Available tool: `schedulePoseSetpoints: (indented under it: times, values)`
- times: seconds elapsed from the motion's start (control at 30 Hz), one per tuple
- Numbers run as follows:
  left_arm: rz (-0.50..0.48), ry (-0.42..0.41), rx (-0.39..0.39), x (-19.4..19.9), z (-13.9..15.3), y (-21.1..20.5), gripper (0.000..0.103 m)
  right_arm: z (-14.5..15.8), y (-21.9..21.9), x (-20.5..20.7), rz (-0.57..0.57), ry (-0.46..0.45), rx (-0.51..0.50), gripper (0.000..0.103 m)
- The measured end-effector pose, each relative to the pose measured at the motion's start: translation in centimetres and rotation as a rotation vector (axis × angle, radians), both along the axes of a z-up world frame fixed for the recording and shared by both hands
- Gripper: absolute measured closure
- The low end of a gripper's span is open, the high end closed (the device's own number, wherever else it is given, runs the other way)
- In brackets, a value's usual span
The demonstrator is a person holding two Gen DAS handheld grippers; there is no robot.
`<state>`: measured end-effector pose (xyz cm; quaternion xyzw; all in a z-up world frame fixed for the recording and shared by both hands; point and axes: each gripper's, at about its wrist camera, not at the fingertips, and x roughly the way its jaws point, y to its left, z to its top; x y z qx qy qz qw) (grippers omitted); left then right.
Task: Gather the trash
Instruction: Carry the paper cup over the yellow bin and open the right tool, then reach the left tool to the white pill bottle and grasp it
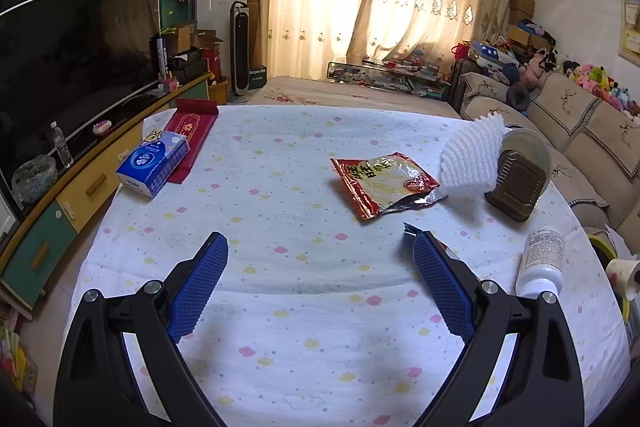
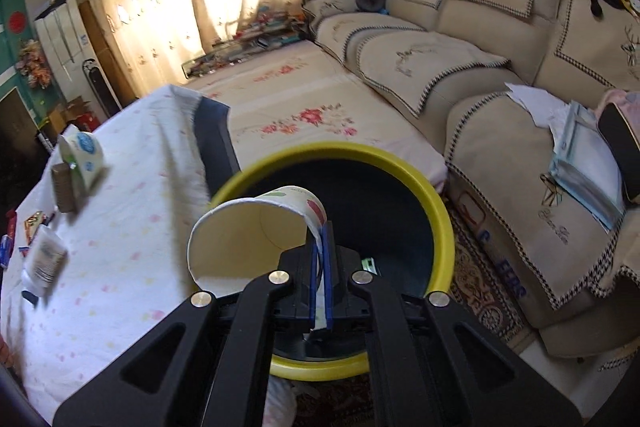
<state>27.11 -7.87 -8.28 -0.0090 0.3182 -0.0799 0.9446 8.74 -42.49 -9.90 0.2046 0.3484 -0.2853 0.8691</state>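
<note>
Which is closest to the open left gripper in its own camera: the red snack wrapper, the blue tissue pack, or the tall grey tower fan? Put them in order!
From the left gripper:
1. Red snack wrapper, just ahead, slightly right.
2. Blue tissue pack, far left of the table.
3. Tall grey tower fan, on the floor by the curtains.

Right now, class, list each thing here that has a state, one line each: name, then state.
left gripper: open, empty, above the table.
right gripper: shut on the paper cup's rim.
paper cup: on its side, held over the bin.
yellow bin: open, on the floor.
snack wrapper: torn open, lying flat.
white bottle: lying down, capped.
</note>
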Motion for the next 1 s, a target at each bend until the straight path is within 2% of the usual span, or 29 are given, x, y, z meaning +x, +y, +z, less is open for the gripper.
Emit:
schedulePoseSetpoints:
  times: [0.3, 0.47, 0.63, 0.8, 1.0]
  values:
    - [-0.068, -0.035, 0.046, -0.9, 0.1, -1.8, 0.010, -1.3, -0.4, 0.5, 0.001, 0.015, 0.013, 0.084]
    - [-0.140, -0.059, 0.059, -1.8, 0.3, -3.3, 0.009, -1.4, -0.4, 0.5, 0.005, 0.014, 0.021, 0.079]
    - [-0.290, -0.048, 0.041, -2.9, 0.4, -5.8, 0.009, -1.3, -0.3, 0.3, 0.002, 0.010, 0.028, 0.076]
    - [-0.450, -0.033, 0.111, -4.3, 0.7, -10.4, 0.009, -0.9, -0.5, -0.2, -0.003, -0.009, 0.033, 0.072]
    - [-0.565, 0.036, 0.149, -3.2, 0.7, -15.5, 0.009, -1.0, -0.7, -0.3, 0.008, -0.015, 0.045, 0.072]
